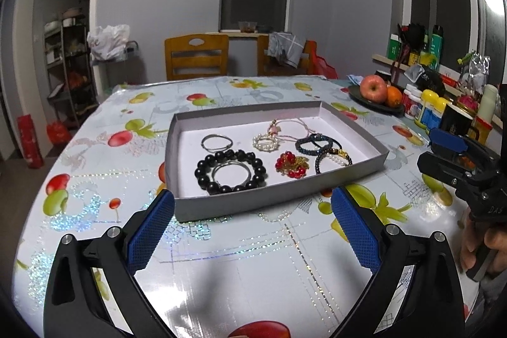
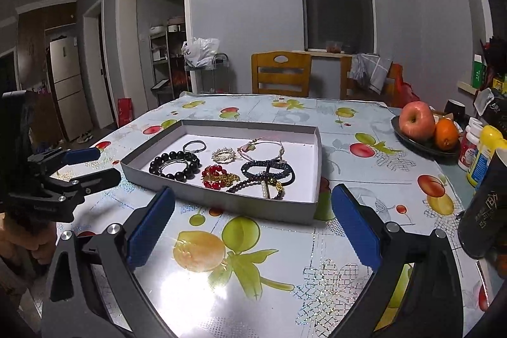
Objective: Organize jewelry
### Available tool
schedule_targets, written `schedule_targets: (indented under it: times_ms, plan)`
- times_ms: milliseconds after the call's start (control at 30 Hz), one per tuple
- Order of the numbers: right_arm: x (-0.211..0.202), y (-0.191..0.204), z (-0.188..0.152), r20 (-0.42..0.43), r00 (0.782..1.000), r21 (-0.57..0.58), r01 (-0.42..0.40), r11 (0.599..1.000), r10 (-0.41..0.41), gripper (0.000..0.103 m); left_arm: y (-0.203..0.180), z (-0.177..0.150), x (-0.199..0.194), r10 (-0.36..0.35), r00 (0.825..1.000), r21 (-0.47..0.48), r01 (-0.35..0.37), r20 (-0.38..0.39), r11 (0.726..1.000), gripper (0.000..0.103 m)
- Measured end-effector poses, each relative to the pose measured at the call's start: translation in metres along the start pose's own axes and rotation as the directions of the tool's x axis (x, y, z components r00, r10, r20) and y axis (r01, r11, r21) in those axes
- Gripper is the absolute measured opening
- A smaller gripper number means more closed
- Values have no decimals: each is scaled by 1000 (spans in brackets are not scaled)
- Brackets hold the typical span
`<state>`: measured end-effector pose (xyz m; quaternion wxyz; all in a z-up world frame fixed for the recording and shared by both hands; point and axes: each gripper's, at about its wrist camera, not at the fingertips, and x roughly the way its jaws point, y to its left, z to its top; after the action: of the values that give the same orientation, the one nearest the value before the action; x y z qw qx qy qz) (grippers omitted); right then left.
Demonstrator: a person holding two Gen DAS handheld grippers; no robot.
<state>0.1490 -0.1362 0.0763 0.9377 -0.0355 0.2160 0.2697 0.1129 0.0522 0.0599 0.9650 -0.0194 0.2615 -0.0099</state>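
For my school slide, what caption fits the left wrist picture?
Open left gripper hovers before a gray tray of bracelets on a fruit-print table.

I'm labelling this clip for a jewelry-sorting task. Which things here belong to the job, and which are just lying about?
Job:
- grey tray
- black bead bracelet
- silver rings
- pearl bracelet
- red bead piece
- dark bracelets
- left gripper, right gripper, both open

Lying about:
- apple and orange on a plate
- yellow bottle
- chairs
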Motion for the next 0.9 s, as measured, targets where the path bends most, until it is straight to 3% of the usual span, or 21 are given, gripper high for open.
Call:
schedule_targets:
  times_ms: [900]
  plan:
    - [0,2,0,-1,1000,-4,-1,1000,1,97,-1,0,-3,4,1000,2,-4,13,1000,98]
